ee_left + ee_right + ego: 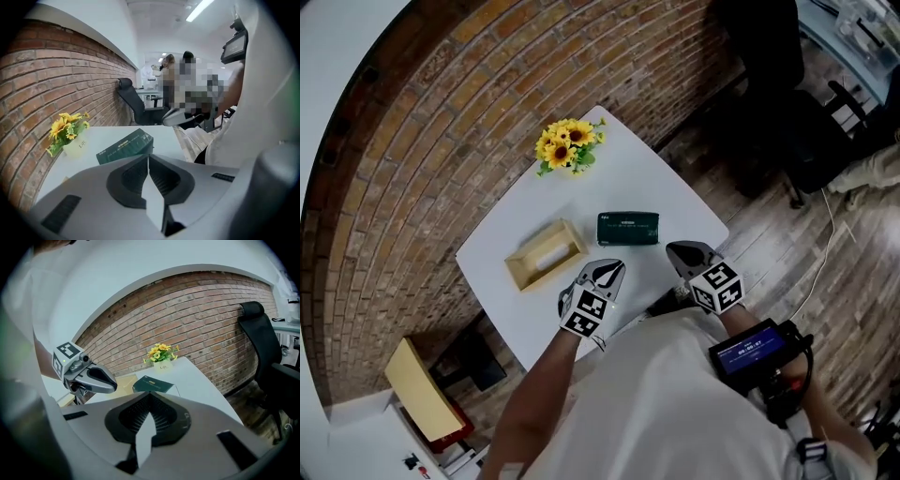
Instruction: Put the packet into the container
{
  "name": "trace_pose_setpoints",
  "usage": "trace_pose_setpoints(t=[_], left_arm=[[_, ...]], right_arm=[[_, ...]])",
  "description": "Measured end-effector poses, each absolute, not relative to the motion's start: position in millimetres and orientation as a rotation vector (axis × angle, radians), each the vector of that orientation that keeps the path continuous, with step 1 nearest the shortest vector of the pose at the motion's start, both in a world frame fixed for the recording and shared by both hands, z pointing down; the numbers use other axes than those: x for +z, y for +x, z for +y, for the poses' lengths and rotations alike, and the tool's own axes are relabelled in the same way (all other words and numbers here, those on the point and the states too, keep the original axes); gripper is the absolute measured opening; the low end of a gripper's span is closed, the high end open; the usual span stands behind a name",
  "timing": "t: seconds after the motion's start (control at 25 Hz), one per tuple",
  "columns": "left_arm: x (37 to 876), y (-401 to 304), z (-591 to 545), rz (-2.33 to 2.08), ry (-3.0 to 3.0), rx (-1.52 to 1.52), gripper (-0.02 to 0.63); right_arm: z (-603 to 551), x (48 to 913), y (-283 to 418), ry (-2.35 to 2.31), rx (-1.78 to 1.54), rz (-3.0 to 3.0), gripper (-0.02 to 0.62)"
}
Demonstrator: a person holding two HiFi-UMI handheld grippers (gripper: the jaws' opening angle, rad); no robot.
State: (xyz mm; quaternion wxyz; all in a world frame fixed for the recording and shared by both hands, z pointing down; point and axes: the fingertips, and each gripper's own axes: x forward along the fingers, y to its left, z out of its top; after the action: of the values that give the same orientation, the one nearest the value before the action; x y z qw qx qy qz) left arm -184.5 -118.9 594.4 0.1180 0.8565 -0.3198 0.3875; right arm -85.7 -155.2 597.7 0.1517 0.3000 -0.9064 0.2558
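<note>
Packet (628, 228): dark green, flat and rectangular. It lies flat on the white desk (619, 178), on the half nearer the person, with its long side facing them.
Packet contact: neither set of tongs touches it. Its top and sides are fully exposed in both gripper views.
Packet to container: the packet lies outside the container (546, 253), just to its right, with a strip of bare desk between the two.
Container: a tan, open-topped rectangular box. It sits on the desk at an angle to the packet.
Left tongs (617, 268): jaws closed tip to tip with nothing between them. They are held over the near desk edge, pointing at the gap between container and packet and clear of both.
Right tongs (675, 249): jaws closed and meeting at the tips, with nothing held. They are positioned near the packet's right end, just short of it.
Tongs spacing: the two are apart, one on either side of the packet's near edge.
Flowers (569, 145): a yellow sunflower bunch in a small pale pot at the far corner of the desk, well apart from the packet.
Desk orientation: one corner points away from the person.
Surroundings: a brick wall (197, 310) runs behind the desk. A black office chair (255, 333) stands to the right on the wooden floor.
Right forearm: carries a small screen unit (755, 352).
</note>
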Motion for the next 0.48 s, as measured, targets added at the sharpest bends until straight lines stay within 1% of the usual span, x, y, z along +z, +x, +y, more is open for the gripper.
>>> trace_pose_setpoints(t=[0.2,0.32,0.48], left_arm=[[600.1,-180.7,-132.9,-0.874,2.541,1.303,0.011],[606.0,-175.2,-140.6,-0.830,2.588,1.458,0.019],[615.5,-169.0,-150.9,-0.723,2.626,1.661,0.137]], right_arm=[[-148.5,596.6,-73.6,0.919,0.752,-2.589,0.006],[-146.4,595.6,-63.9,0.950,0.760,-2.583,0.006],[-144.7,599.1,-46.3,0.996,0.776,-2.561,0.006]])
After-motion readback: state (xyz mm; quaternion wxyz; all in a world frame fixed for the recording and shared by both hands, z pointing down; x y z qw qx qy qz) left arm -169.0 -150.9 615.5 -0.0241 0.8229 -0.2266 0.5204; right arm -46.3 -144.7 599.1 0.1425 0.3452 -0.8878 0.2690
